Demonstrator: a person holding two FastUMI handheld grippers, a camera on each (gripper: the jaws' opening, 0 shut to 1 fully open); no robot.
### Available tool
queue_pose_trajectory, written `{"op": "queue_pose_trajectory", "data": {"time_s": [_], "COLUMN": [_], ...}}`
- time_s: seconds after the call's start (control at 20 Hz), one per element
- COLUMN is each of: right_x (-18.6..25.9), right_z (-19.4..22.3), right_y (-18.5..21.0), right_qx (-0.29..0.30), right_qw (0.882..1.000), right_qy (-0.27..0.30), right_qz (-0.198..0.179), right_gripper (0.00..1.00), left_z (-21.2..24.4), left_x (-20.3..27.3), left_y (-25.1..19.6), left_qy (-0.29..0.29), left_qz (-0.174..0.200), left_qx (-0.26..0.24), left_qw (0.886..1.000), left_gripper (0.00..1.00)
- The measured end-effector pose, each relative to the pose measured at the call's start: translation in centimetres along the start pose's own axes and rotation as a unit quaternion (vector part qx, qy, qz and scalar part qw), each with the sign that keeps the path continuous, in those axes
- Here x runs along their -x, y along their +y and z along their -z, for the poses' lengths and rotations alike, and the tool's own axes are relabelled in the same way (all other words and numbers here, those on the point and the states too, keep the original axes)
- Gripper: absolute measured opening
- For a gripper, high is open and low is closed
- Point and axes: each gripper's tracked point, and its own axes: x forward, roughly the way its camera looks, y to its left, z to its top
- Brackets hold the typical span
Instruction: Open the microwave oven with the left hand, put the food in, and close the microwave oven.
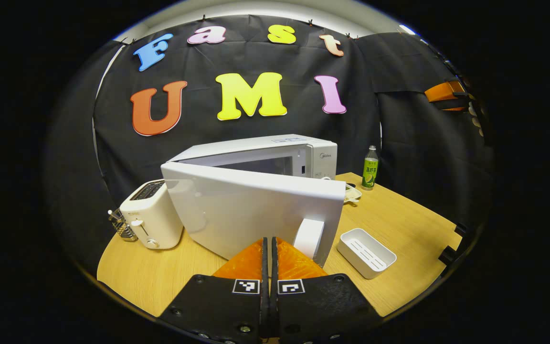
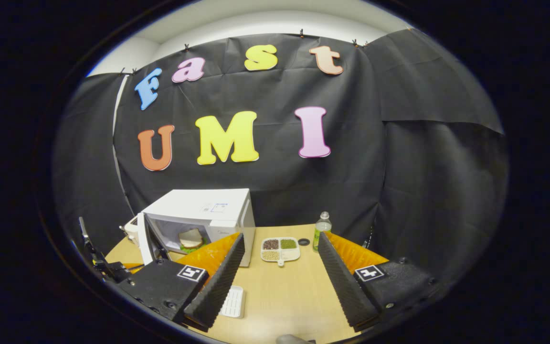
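The white microwave stands mid-table with its door swung partly open, outer face toward me. My left gripper is shut with nothing between its fingers, its tips close to the door's lower face just left of the white handle. In the right gripper view the microwave shows its open cavity, with a sandwich lying inside and the door standing out at the left. My right gripper hangs open and empty over the table, back from the oven.
A white toaster stands left of the microwave. A white slotted tray lies at the right front, a green bottle at the back right. A compartment plate of beans sits beside the oven on the wooden table.
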Motion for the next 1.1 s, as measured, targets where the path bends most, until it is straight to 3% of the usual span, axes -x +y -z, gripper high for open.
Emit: {"op": "queue_pose_trajectory", "data": {"time_s": [0.05,0.45,0.5,0.55,1.1], "right_x": [0.0,-0.9,-1.1,-1.3,-2.3], "right_z": [0.3,1.7,1.7,1.8,3.1], "right_y": [-0.4,-4.2,-4.6,-5.1,-8.3], "right_qx": [0.000,-0.003,-0.002,-0.001,-0.004], "right_qw": [1.000,1.000,1.000,0.999,0.998], "right_qy": [0.001,0.025,0.027,0.029,0.046], "right_qz": [0.000,0.015,0.017,0.019,0.044], "right_gripper": [0.92,0.92,0.99,0.92,0.92], "left_z": [-0.3,-2.7,-3.1,-3.5,-5.5], "left_x": [-0.7,-7.6,-8.6,-9.6,-17.2], "left_y": [-0.6,-3.3,-3.2,-3.2,-2.8], "left_qy": [0.000,-0.002,-0.003,-0.005,-0.011], "left_qz": [0.003,0.013,0.007,0.006,-0.010], "left_qx": [-0.001,-0.015,-0.016,-0.013,-0.001], "left_qw": [1.000,1.000,1.000,1.000,1.000], "left_gripper": [0.00,0.00,0.00,0.00,0.00]}}
